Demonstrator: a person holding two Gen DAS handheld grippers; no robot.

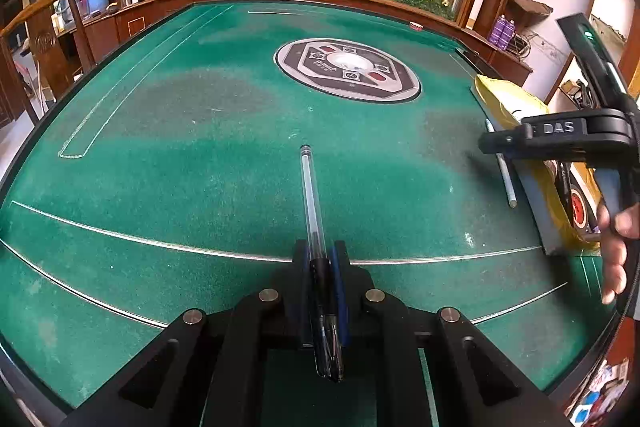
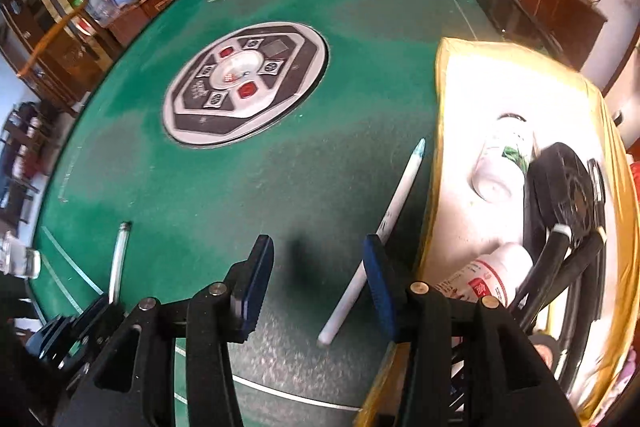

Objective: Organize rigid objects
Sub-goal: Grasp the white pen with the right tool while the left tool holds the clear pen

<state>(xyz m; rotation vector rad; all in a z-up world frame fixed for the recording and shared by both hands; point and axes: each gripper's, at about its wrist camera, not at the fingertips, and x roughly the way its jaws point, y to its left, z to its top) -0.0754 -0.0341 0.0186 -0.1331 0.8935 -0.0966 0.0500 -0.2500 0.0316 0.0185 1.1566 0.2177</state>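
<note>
Right wrist view: right gripper (image 2: 318,283) is hanging released over the table (image 2: 200,187), white pen (image 2: 384,227) lying slantwise just outside its right-hand pad, while left gripper (image 1: 323,263) is clenching the clear pen (image 1: 310,195).

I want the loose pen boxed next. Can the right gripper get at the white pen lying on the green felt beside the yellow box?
Probably yes. The right gripper is open and empty above the white pen, which lies flat and uncovered. The yellow box wall close alongside could crowd one finger.
</note>
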